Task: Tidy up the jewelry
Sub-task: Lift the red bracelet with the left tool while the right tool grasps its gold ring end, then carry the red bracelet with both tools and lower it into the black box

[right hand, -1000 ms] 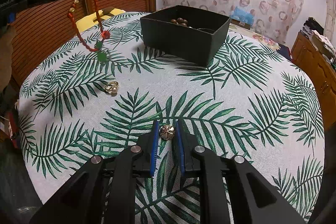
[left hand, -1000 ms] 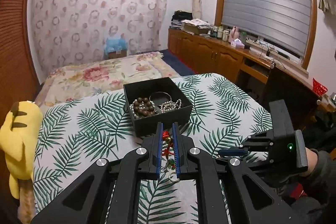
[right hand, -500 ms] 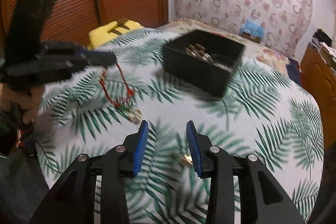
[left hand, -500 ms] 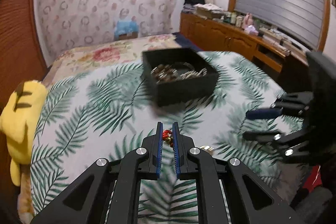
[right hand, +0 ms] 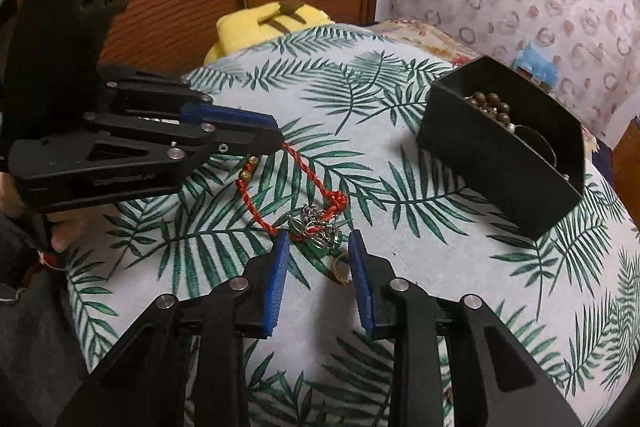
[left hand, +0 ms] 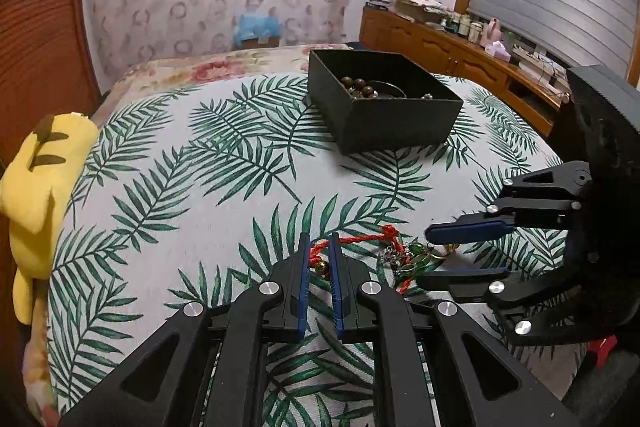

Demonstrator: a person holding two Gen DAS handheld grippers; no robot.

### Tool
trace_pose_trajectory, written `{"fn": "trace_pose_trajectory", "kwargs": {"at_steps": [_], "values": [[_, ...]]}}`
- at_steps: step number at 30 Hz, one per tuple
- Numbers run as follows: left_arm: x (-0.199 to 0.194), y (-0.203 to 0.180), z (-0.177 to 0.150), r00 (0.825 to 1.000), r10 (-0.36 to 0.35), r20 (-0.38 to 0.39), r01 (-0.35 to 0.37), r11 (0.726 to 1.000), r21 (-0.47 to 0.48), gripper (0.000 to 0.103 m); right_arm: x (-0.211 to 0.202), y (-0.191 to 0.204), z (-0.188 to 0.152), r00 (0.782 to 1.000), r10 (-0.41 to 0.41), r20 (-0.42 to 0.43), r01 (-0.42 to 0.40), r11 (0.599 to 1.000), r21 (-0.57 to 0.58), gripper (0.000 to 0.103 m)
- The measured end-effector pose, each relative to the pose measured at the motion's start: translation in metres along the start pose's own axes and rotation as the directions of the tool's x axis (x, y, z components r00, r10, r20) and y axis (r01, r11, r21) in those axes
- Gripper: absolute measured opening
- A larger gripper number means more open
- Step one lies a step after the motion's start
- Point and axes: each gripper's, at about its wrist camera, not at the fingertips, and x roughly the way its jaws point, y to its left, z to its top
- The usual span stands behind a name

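Observation:
My left gripper [left hand: 319, 247] is shut on a red cord bracelet [left hand: 362, 239] with green beads and metal charms; it also shows in the right wrist view [right hand: 276, 139]. The bracelet [right hand: 308, 183] trails down onto the leaf-print cloth. My right gripper [right hand: 318, 245] is open, its fingers on either side of the bracelet's green charms [right hand: 320, 241] and a gold ring [right hand: 340, 269]. The right gripper shows in the left wrist view [left hand: 440, 255]. A black box [left hand: 384, 107] with bead bracelets inside stands farther back; it also shows in the right wrist view [right hand: 504, 151].
A yellow plush toy [left hand: 40, 179] sits at the table's left edge. The round table [left hand: 200, 187] has a leaf-print cloth. A bed [left hand: 224, 63] lies behind it, and a wooden cabinet [left hand: 440, 47] runs along the right wall.
My left gripper has lowered the red bracelet so its charms rest on the cloth. My right gripper let go of a small flower ornament, opened, and moved left to the bracelet's charms.

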Motion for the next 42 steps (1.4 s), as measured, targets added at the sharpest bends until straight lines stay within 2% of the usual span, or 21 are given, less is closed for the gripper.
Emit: {"fn": "trace_pose_trajectory", "kwargs": {"at_steps": [3,4,7,18,29,35,42], "values": [[0.001,0.000,-0.001,1.000,-0.004,-0.001,0.004,1.000,-0.003,0.008,0.003,0.001,0.002,1.000,-0.011,-0.005,0.011,1.000,-0.015,0.032],[0.001,0.000,-0.002,1.000,-0.005,-0.003,0.005,1.000,-0.003,0.008,0.003,0.000,0.003,1.000,-0.012,-0.006,0.012,1.000,-0.014,0.019],[0.003,0.000,-0.002,1.000,-0.008,-0.005,0.008,1.000,-0.005,0.008,0.003,-0.002,0.003,1.000,-0.005,-0.003,0.005,1.000,-0.009,0.015],[-0.002,-0.005,0.007,0.999,-0.018,0.027,0.018,1.000,0.000,0.008,-0.034,-0.022,0.010,0.992,-0.014,0.129,0.007,0.998,0.056,0.015],[-0.016,-0.017,0.035,0.995,-0.033,0.096,0.030,0.999,0.033,0.008,-0.068,-0.049,0.017,0.980,-0.063,0.190,0.046,0.995,0.091,0.015],[-0.019,-0.025,0.057,0.991,-0.030,0.129,0.022,0.998,0.066,0.008,-0.090,-0.065,0.027,0.966,-0.108,0.233,0.085,0.991,0.107,0.015],[-0.004,-0.036,0.073,0.992,-0.030,0.122,0.017,0.994,0.106,0.008,-0.111,-0.092,0.045,0.945,-0.165,0.284,0.132,0.982,0.132,0.015]]}}
